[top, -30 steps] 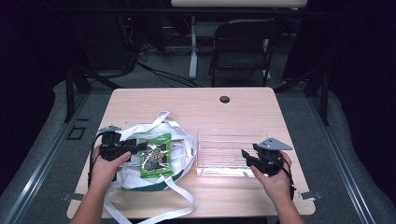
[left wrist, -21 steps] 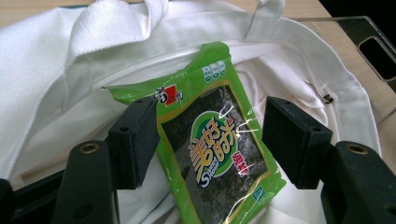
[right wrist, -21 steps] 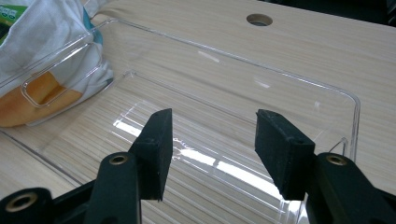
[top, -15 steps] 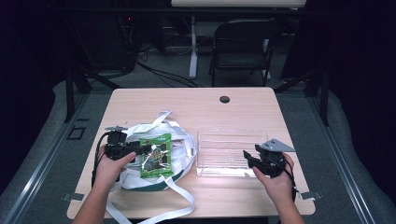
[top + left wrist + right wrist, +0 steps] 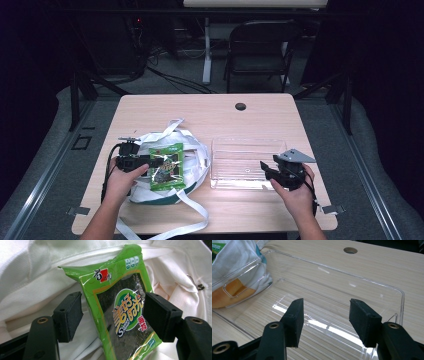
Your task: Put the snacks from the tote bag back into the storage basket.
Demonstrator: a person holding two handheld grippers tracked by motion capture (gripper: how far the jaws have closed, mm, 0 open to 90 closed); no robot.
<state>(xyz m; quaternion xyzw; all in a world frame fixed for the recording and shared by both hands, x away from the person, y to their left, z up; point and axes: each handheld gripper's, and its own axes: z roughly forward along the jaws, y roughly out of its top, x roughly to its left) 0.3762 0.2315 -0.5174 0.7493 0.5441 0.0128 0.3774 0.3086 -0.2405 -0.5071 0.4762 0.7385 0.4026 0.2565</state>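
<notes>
Left gripper (image 5: 112, 315): jaws just opening, straddling the packet (image 5: 120, 312) lying on the bag (image 5: 192, 160). Right gripper (image 5: 325, 320): spreading, holding nothing, over the tray (image 5: 398, 300).

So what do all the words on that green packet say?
"美好时光" in big yellow letters on the green seaweed packet.
"海苔" in red beside it.
"S...heat", white slanted word below: partly unclear.
Red square logo near the packet's top: characters too blurred to read.
Three small badges at the top corner: too small.
Clear plastic tray: no writing.
</notes>
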